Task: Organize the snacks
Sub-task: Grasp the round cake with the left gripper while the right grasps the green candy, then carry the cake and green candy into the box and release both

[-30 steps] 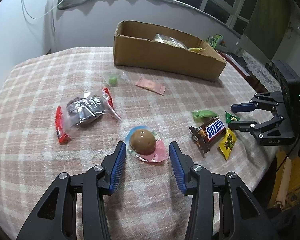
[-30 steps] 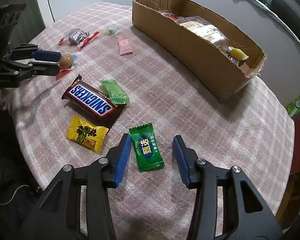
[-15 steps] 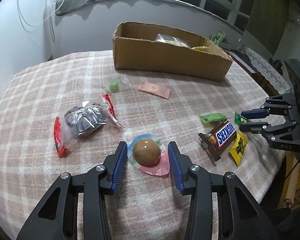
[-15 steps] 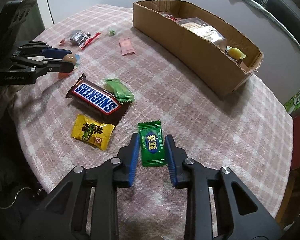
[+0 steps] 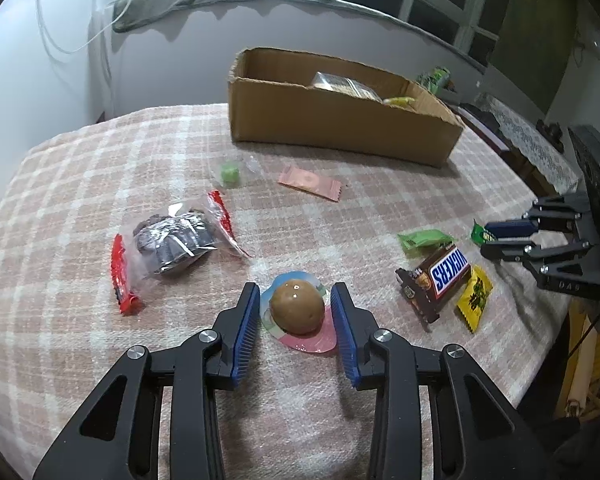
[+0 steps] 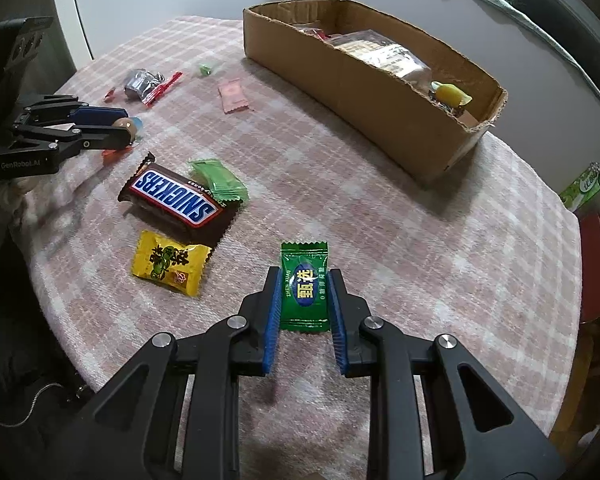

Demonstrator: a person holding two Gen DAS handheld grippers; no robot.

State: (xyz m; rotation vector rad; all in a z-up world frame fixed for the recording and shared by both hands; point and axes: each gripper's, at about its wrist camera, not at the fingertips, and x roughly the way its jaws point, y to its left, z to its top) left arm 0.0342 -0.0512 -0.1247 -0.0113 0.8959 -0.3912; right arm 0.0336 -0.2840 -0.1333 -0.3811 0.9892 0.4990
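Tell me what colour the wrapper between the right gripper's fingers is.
Green with a blue oval label, clearest in the right wrist view: candy wrapper.

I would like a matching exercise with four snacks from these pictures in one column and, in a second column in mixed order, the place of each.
Things:
1. dark green candy
2. round brown snack
3. Snickers bar
4. pink sachet

Places:
A. between the left gripper fingers
B. on the cloth near the cardboard box
C. between the right gripper fingers
D. beside the yellow candy

Pairs: 1-C, 2-A, 3-D, 4-B
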